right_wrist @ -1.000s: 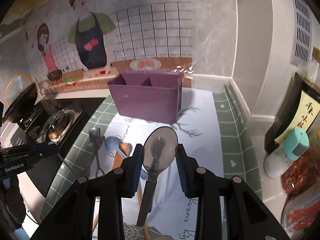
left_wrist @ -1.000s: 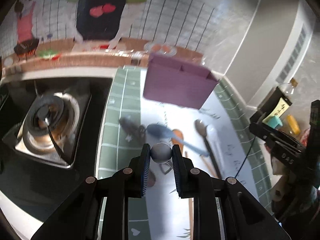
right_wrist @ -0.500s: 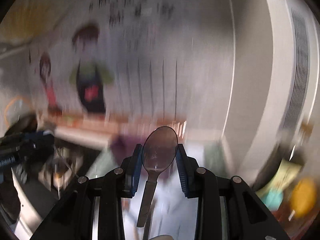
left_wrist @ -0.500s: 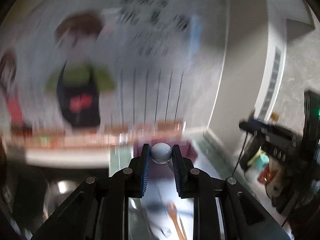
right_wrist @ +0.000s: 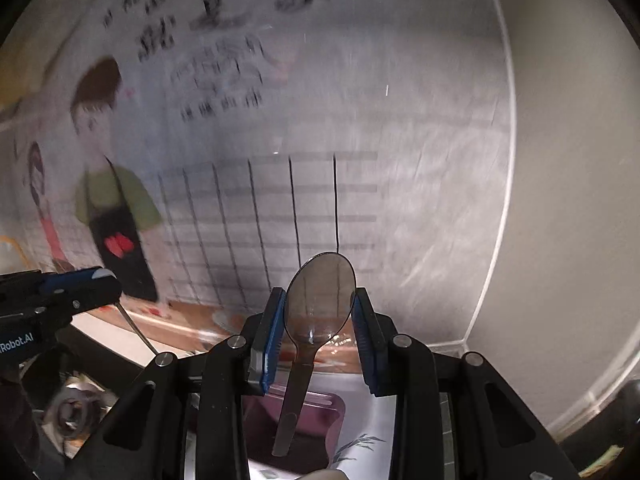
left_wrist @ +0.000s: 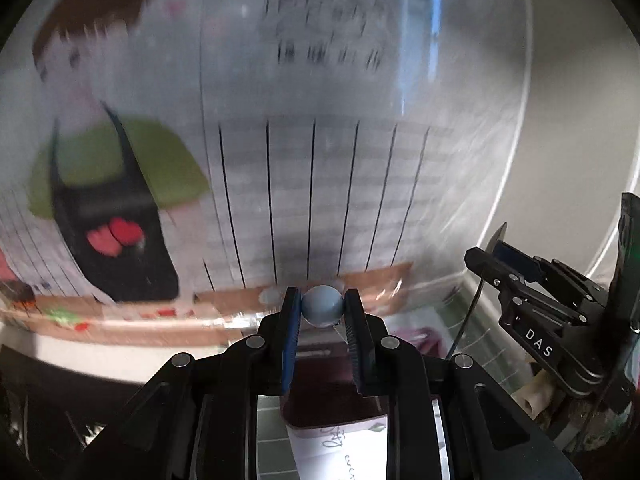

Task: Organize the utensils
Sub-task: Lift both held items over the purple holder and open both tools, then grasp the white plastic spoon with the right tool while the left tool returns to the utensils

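Metal spoon (right_wrist: 320, 304): bowl up, clamped in the right gripper (right_wrist: 320, 322), handle hanging over the purple organizer (right_wrist: 296, 420).
Left gripper (left_wrist: 322, 320): closed on a grey-blue ball-shaped utensil end (left_wrist: 322, 310) (rest hidden), above the organizer.

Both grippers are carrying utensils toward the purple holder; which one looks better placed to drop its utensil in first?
Probably right. The right gripper holds its spoon with the handle hanging over the open purple holder. The left gripper also sits above it, but its utensil's handle is hidden.
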`<state>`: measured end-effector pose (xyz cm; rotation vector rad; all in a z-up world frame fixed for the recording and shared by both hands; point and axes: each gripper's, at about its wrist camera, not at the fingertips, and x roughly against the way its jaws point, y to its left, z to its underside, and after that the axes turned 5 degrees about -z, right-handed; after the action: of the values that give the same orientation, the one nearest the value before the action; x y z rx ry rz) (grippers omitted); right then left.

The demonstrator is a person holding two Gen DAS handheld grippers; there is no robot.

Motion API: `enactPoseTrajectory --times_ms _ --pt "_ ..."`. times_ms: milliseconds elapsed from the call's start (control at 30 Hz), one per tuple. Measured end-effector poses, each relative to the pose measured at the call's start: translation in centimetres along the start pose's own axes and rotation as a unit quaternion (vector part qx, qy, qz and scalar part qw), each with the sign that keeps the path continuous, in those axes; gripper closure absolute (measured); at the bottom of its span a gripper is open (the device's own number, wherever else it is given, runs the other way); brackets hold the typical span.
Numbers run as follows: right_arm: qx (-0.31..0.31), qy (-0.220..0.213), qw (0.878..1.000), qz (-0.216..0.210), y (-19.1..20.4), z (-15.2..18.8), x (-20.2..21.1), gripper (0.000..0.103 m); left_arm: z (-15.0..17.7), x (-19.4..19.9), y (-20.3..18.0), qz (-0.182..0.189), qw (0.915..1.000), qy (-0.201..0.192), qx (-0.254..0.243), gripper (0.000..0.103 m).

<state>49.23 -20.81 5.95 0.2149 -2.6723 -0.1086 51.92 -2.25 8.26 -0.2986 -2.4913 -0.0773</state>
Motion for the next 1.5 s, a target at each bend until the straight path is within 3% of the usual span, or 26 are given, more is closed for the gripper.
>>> enactPoseTrajectory --times_ms 333,433,567,633,800,900,1133,1333,1500 --pt "-0.010 0.120 0.992 -0.038 -0.5 5.8 -4.7 0.072 4.4 -5.9 0.6 0.027 0.9963 0.073 0.037 0.080" --pt "-0.027 0.161 0.983 -0.079 -1.0 6.7 -5.4 0.070 5.2 -6.6 0.8 0.070 0.9907 0.099 0.062 0.077" --pt "-0.040 0.143 0.984 -0.094 -1.6 6.8 -2.8 0.070 5.6 -4.5 1.6 0.085 0.9887 0.084 0.091 0.056" --pt "-0.045 0.121 0.987 -0.096 -1.9 6.5 -0.5 0.069 5.8 -2.6 2.1 0.086 0.9884 0.067 0.105 0.053" --pt "-0.052 0.076 0.992 -0.081 -2.1 6.1 4.5 0.068 7.8 2.6 3.3 0.060 0.9899 0.029 0.125 0.049" --pt "-0.048 0.077 0.994 -0.067 -2.1 7.0 7.2 0.068 9.9 5.2 3.8 0.033 0.9913 0.029 0.124 0.045" --pt "-0.003 0.139 0.989 -0.045 -1.4 11.3 8.6 0.068 16.6 8.2 5.0 0.002 0.9909 0.067 0.117 0.044" --pt "0.009 0.207 0.977 -0.053 -1.2 15.7 7.4 0.068 22.9 8.4 6.0 0.004 0.9792 0.133 0.153 0.044" --pt "-0.003 0.260 0.964 -0.061 -1.0 19.4 5.8 0.068 25.8 9.0 6.5 -0.018 0.9736 0.155 0.167 0.044"
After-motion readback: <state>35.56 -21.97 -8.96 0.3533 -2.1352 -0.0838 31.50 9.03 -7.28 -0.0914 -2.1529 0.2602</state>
